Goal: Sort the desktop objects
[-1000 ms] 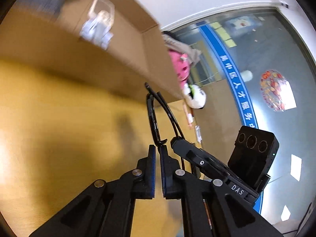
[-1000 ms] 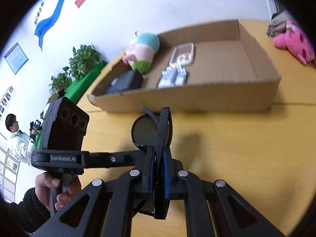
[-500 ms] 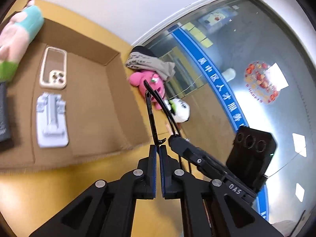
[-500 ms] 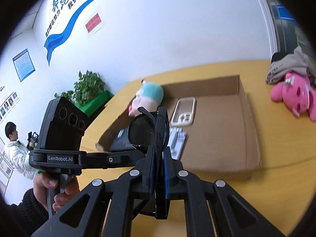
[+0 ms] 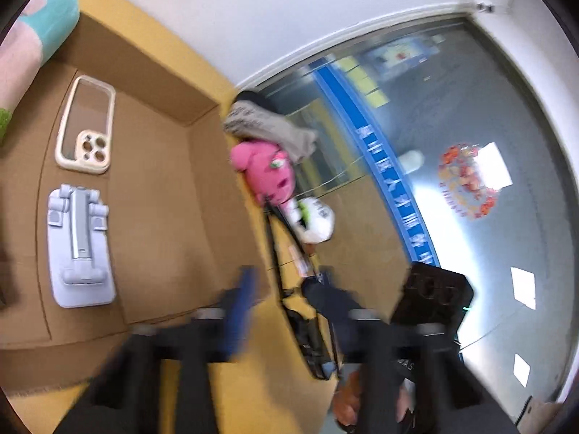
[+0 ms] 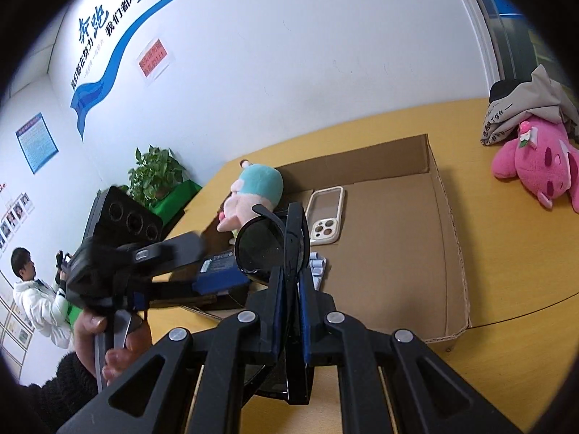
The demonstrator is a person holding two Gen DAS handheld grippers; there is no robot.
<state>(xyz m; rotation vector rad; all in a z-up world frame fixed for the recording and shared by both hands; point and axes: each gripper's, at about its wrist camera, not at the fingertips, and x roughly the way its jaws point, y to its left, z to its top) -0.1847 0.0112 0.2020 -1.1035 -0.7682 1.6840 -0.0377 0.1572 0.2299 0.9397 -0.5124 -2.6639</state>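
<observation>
**Sunglasses up in the air over the box, one set of tongs letting go**

The black sunglasses (image 6: 269, 249) are off the tabletop, pinched folded between the pads of the right tongs (image 6: 291, 282), which are clamped tight on the frame. They hang above the near edge of the cardboard box (image 6: 394, 253).

The right wrist view gives the clear look: a dark lens, the folded arms, and the left tongs (image 6: 202, 244) coming in from the left, held by a hand (image 6: 108, 340) in a dark sleeve. Nothing sits between those left pads here.

The left wrist view is blurry up close, but the left tongs (image 5: 286, 285) are spreading apart, one blue pad swung out to the left, with the thin arm of the sunglasses (image 5: 275, 249) standing in the gap, not pressed.

That view also lays out the box floor better: a clear phone case (image 5: 85, 126) and a grey phone stand (image 5: 79, 246) side by side, plus a teal-and-pink plush (image 5: 36, 32) at the corner.

Outside the box on the yellow tabletop (image 6: 506, 343) there's a pink plush (image 6: 539, 166) and a grey cloth bundle (image 6: 524, 108). The white plush (image 5: 315, 220) only shows from the left side.
</observation>
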